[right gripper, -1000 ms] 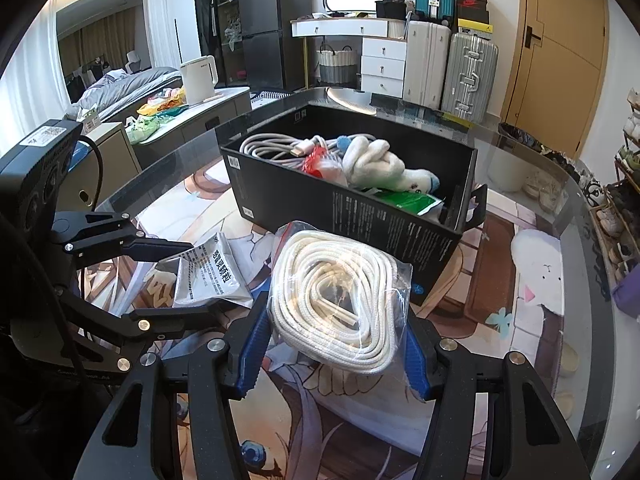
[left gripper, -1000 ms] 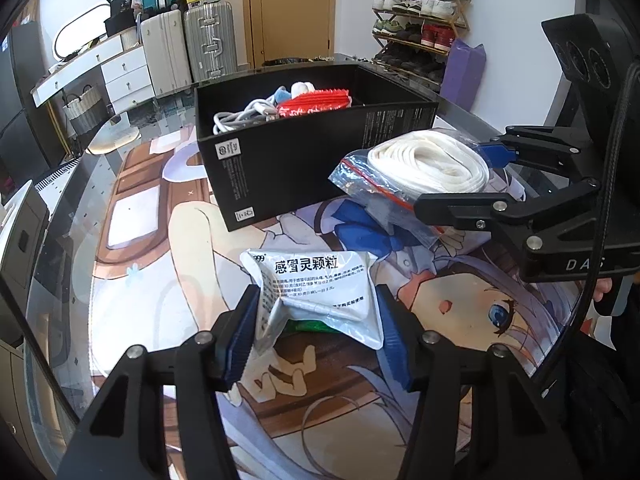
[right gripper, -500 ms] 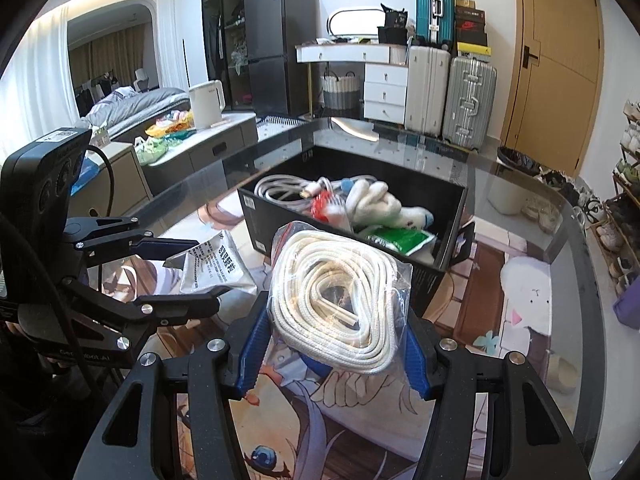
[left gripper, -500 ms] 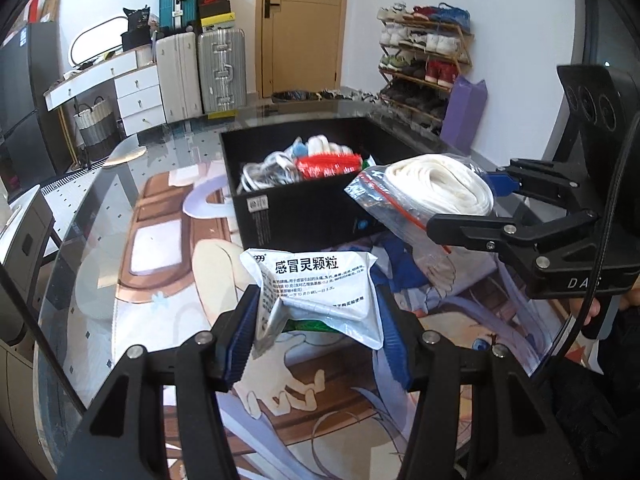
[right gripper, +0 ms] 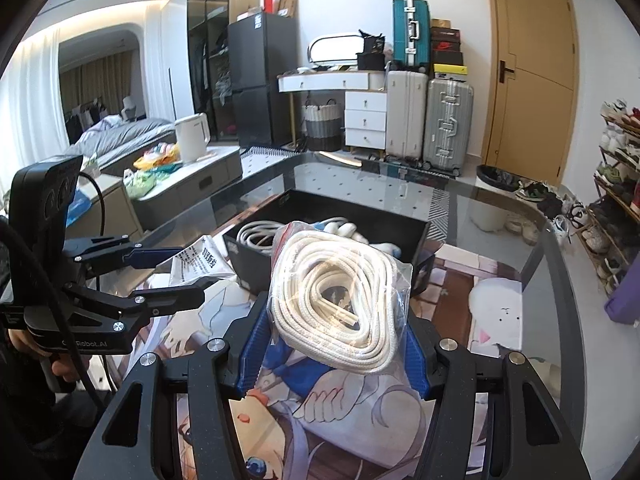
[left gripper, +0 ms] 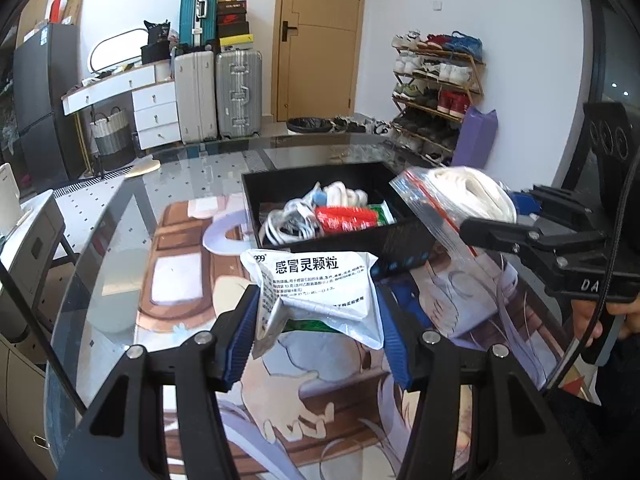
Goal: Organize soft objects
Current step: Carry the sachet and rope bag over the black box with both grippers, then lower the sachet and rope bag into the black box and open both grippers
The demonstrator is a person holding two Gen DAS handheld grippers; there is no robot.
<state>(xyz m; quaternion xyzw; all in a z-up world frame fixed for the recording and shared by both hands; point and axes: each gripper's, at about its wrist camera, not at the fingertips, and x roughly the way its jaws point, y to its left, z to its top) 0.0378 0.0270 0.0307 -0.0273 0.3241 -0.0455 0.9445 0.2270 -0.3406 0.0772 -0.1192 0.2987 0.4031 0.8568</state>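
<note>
My left gripper [left gripper: 316, 336] is shut on a white medicine pouch [left gripper: 320, 292] with Chinese print, held above the printed mat. The pouch also shows in the right wrist view [right gripper: 198, 260]. My right gripper [right gripper: 334, 354] is shut on a clear bag of coiled white rope [right gripper: 340, 300], held above the mat; the bag also shows in the left wrist view [left gripper: 460, 196]. A black box [left gripper: 360, 240] stands ahead of both grippers and holds a white cable, a white soft toy, a red packet and a green packet. The box also shows in the right wrist view [right gripper: 260, 260].
The glass table [left gripper: 120, 216] carries an anime-print mat [left gripper: 192, 280]. Suitcases [right gripper: 432, 120], a white drawer unit, a wooden door and a shoe rack [left gripper: 436, 92] stand beyond the table. A kettle [right gripper: 192, 138] sits on a low cabinet at the left.
Both grippers have risen with their loads, and the black box now appears lower and farther away. The grips have not changed.
</note>
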